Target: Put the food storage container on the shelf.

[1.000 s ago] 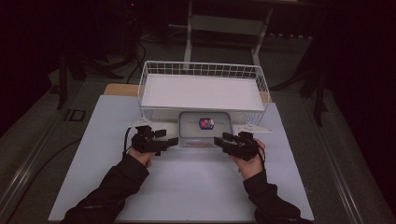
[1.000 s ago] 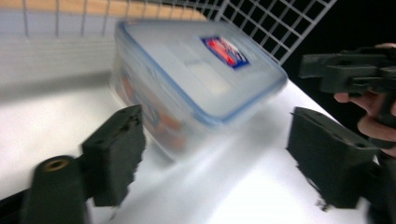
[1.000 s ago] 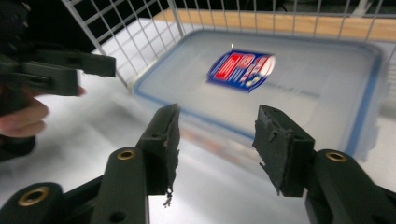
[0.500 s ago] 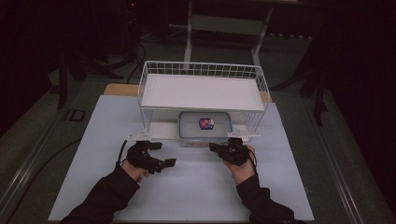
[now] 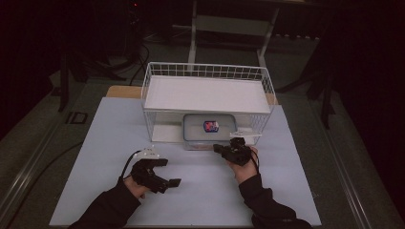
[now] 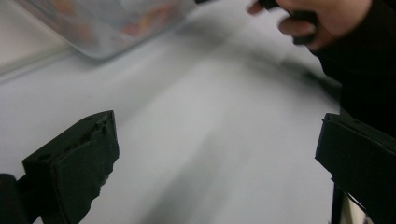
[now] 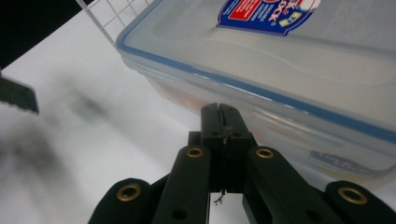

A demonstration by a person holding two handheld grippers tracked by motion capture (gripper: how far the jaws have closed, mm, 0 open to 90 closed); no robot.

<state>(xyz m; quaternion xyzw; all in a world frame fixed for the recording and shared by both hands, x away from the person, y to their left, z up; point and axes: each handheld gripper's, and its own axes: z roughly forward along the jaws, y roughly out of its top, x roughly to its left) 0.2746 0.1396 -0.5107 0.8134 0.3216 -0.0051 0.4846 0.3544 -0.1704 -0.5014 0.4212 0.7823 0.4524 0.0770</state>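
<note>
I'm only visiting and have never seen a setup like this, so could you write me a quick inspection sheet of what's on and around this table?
Surface: pale sheet covering the table, flat and dry.
Job's things: clear lidded food container with a blue seal and a red and blue label, sitting under the white wire rack.
Clutter: nothing seen.
Grippers: left gripper with jaws wide apart over the bare sheet, holding nothing; right gripper with jaws shut, tips close to the container's front wall, contact unclear.
Cables: black cable looping from the left gripper.
Surroundings: dark room, a metal stand behind the table.
</note>
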